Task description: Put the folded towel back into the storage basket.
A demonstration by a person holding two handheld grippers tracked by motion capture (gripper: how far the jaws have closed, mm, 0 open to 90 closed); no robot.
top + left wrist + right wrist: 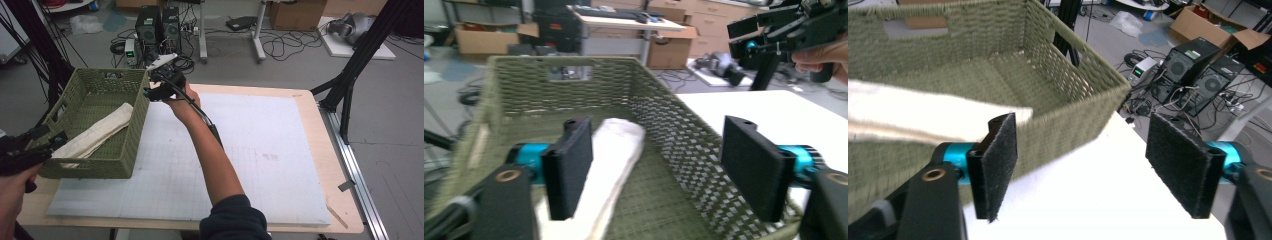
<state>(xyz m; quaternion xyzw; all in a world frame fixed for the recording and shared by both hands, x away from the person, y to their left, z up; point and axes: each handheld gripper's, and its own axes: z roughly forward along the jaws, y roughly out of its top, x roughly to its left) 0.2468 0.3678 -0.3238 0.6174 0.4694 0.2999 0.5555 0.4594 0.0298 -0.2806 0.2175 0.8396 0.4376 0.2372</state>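
Green basket (95, 125) with rolled towel (97, 132) inside, sitting at table's left edge; left gripper (664, 170) and right gripper (1098, 160) both wide open, empty

- The left gripper (47, 141) sits low at the left edge of the high view, held in the person's left hand (14, 192), which comes up from the bottom left corner.
- In the left gripper view its two black jaws stand wide apart, with nothing between them.
- The right gripper (159, 90) is held well forward on an outstretched right forearm (210, 155), with a dark sleeve (234, 220) at the elbow and its cable trailing along the wrist.
- In the right gripper view its jaws also stand wide apart and bare.
- The right gripper (774, 35) also shows at the upper right of the left gripper view, gripped by fingers (819, 57).
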